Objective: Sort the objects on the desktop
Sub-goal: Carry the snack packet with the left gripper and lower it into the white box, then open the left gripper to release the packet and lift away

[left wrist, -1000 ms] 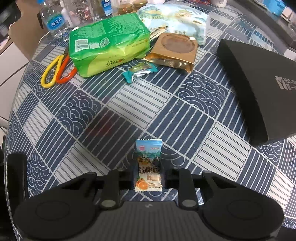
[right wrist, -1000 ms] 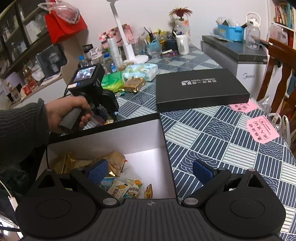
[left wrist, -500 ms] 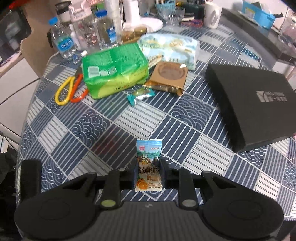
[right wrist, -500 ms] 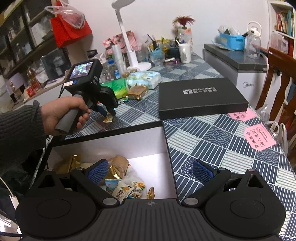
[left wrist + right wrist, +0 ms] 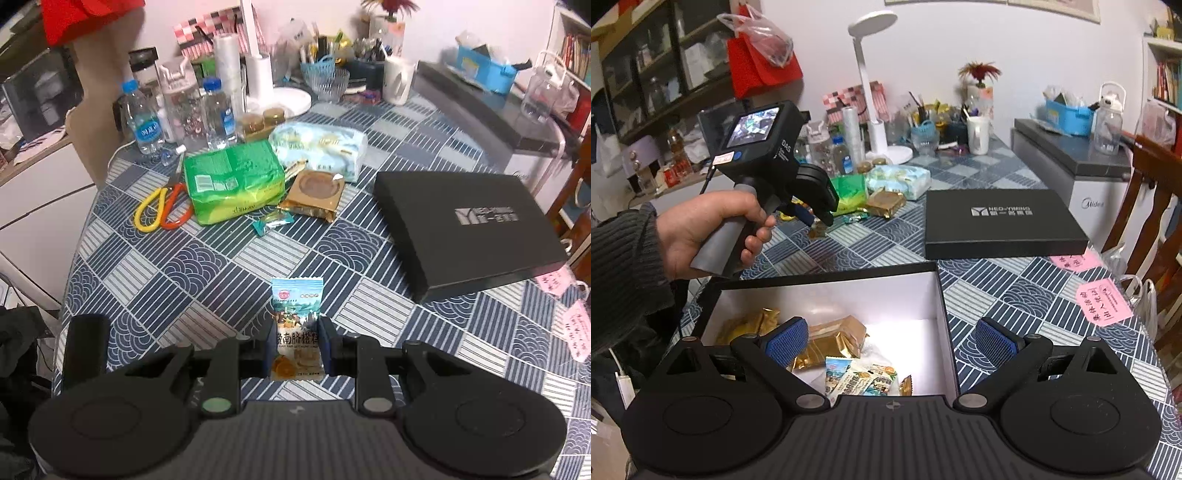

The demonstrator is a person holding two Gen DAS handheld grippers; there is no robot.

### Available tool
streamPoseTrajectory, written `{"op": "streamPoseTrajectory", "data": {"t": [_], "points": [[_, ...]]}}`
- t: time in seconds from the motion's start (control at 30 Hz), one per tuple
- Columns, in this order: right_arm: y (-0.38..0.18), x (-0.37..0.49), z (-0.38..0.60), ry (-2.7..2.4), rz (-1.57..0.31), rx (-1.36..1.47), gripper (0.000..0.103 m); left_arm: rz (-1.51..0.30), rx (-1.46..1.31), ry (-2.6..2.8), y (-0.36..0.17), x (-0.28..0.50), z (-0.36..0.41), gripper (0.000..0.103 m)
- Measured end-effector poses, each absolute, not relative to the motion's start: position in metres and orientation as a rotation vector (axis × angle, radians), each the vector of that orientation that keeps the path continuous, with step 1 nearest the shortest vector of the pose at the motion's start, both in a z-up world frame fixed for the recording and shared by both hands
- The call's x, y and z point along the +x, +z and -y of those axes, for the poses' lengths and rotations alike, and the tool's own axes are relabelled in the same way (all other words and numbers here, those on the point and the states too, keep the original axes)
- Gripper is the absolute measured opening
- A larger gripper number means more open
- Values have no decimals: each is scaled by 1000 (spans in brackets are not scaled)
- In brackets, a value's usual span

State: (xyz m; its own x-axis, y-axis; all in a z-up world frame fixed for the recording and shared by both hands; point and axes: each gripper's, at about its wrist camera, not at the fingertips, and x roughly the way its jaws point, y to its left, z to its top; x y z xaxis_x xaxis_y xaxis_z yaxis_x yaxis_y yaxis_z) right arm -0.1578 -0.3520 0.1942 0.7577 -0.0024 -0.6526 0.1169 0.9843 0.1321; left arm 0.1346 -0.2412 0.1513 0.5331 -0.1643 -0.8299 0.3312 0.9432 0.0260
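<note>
My left gripper (image 5: pixel 297 349) is shut on a small blue-and-orange snack packet (image 5: pixel 297 328), held upright above the patterned tablecloth. In the right wrist view the left gripper (image 5: pixel 812 221) is held in a hand beyond the open black box (image 5: pixel 827 273), with the packet (image 5: pixel 817 233) hanging from it. The box holds gold packets (image 5: pixel 831 341) and similar snack packets (image 5: pixel 860 380). My right gripper (image 5: pixel 890 341) is open and empty above the box's near side.
On the table lie a green bag (image 5: pixel 234 182), a teal candy (image 5: pixel 273 223), a brown packet (image 5: pixel 314 194), a tissue pack (image 5: pixel 321 146), scissors (image 5: pixel 162 210) and the black box lid (image 5: pixel 465 229). Bottles (image 5: pixel 144 123) and cups stand behind. Pink notes (image 5: pixel 1104 301) lie at right.
My left gripper has lifted and tilted up with the snack packet, so more of the far table shows. The right gripper has risen slightly and stays open over the box.
</note>
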Motion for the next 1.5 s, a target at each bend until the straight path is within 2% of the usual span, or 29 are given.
{"op": "streamPoseTrajectory", "data": {"t": [0.37, 0.63, 1.5], "points": [[211, -184, 338, -76, -670, 134, 98, -921, 137, -320, 183, 89, 210, 28], [213, -195, 328, -72, -662, 129, 98, -944, 125, -358, 184, 45, 181, 28], [205, -202, 332, -94, -686, 165, 98, -1217, 53, -413, 82, -19, 186, 29]]}}
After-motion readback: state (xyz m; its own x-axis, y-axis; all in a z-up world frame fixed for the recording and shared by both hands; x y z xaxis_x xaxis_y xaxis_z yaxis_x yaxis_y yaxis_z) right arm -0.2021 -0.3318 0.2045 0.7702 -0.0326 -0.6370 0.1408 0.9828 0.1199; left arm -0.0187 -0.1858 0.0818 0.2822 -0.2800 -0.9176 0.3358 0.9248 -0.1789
